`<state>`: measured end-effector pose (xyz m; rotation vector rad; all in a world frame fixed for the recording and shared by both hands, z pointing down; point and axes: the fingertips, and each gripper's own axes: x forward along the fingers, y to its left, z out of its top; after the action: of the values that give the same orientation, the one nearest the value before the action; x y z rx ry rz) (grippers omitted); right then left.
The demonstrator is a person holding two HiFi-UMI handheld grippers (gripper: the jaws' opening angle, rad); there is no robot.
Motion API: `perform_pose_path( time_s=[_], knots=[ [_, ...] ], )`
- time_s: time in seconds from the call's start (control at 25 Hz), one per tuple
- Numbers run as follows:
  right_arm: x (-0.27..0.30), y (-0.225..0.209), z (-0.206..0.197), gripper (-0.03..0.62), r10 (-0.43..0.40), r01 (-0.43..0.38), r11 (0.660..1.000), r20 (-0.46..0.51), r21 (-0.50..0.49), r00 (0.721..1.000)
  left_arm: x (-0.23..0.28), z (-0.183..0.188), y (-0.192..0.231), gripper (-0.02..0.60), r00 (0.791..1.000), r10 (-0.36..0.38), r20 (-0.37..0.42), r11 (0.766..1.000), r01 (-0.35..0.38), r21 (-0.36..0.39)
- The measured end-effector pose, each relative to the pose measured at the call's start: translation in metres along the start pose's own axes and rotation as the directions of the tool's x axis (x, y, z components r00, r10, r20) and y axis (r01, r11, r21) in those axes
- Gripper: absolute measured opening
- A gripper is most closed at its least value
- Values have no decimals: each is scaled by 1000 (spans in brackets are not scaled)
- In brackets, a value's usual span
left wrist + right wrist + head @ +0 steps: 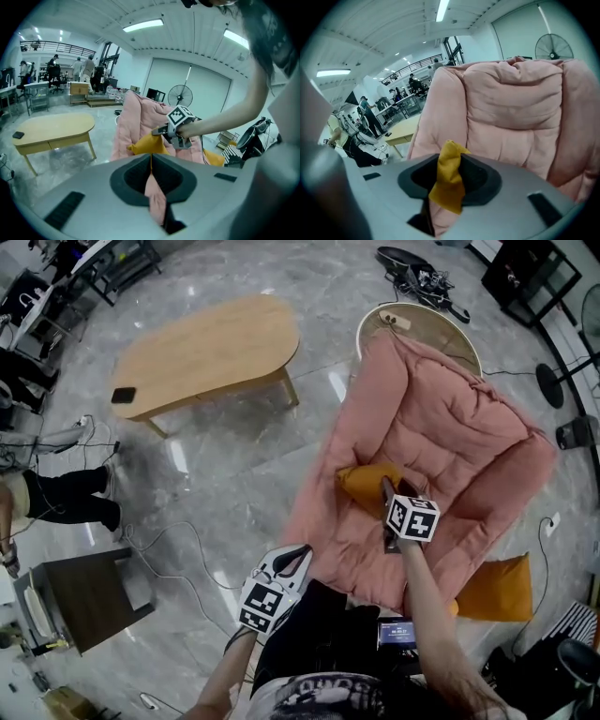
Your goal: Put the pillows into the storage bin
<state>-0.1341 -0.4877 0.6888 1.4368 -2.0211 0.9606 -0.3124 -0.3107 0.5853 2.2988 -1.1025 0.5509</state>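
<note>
An orange pillow (364, 482) lies on the seat of a big pink padded lounge chair (450, 437). My right gripper (383, 484) is shut on a corner of it; in the right gripper view a fold of orange cloth (449, 180) is pinched between the jaws. A second orange pillow (497, 589) lies on the floor to the chair's right. My left gripper (302, 551) hovers at the chair's near left edge, its jaws closed to a thin slit (151, 164) with nothing clearly gripped. A round beige bin (375, 322) stands behind the chair's top.
An oval wooden table (211, 348) with a phone (123, 395) stands to the left. A dark low cabinet (80, 601) and floor cables (178, 540) lie near left. A person's legs (70, 498) are at the left edge. A fan (555, 381) stands at the right.
</note>
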Motion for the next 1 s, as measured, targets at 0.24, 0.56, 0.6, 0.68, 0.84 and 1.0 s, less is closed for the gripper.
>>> perform_pose_path(
  time_s=[0.24,0.56,0.6,0.68,0.84,1.0],
  knots=[
    [-63,-11,-9,116,6,-15,995,92,94,996,10,15,-7,17,999,-52,8,996,51,67],
    [-179,-35,-44,103,-55,-19,957,244,289,968,30,21,-57,17,977,-209,-34,961,212,177],
    [-198,-38,-47,101,-65,-25,948,273,316,960,34,22,-67,17,970,-238,-46,950,243,198],
    [-237,-44,-52,98,-90,-39,931,333,362,939,41,23,-88,17,952,-294,-81,919,305,249],
    [-317,-52,-73,94,-141,-60,906,433,418,890,49,28,-138,17,920,-376,-110,857,390,336],
    [-398,-62,-97,91,-212,-93,870,539,484,815,51,25,-186,17,893,-430,-130,803,444,397]
  ],
)
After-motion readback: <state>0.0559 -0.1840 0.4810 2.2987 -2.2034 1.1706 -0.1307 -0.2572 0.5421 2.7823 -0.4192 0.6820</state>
